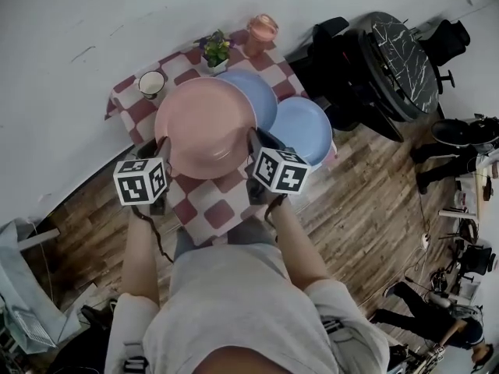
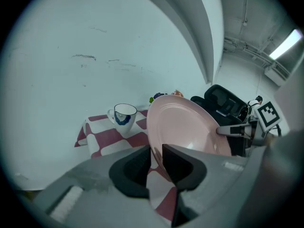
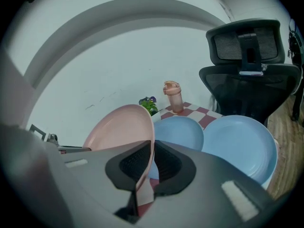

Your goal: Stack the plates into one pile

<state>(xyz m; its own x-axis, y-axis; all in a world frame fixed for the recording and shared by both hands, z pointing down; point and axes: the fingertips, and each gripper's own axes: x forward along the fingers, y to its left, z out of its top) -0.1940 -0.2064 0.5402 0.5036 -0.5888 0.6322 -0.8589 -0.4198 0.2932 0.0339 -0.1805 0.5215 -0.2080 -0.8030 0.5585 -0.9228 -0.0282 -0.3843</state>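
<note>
Head view: the pink plate (image 1: 204, 127) is carried between both grippers above the checked table (image 1: 209, 209). Its far edge overlaps the rear blue plate (image 1: 256, 92). A second blue plate (image 1: 306, 127) lies just beside that one, to the right. A cup (image 1: 151, 83), a plant (image 1: 215, 51) and a bottle (image 1: 262, 29) stand along the far side of the table.

Left gripper (image 1: 162, 145): its own view shows the jaws narrowed onto the plate's left rim, with the rim seated between the pads. Right gripper (image 1: 254, 140): its own view shows the jaws closed onto the right rim in the same way. The two grips sit roughly opposite each other across the plate.

Handling, as judged:
- The plate looks rigid and holds its shape under the clamp.
- The surface appears smooth and glossy, so the thin rim may slide in the pads if the plate tilts.
- It is probably brittle. Contact with a blue plate should be gentle and flat, not edge-first.
- Weight seems moderate; two opposed rim grips balance it.

Grip points: the raised rim, at opposite sides, is the only usable hold. The pads should stay deep enough to cover the rim's lip.
</note>
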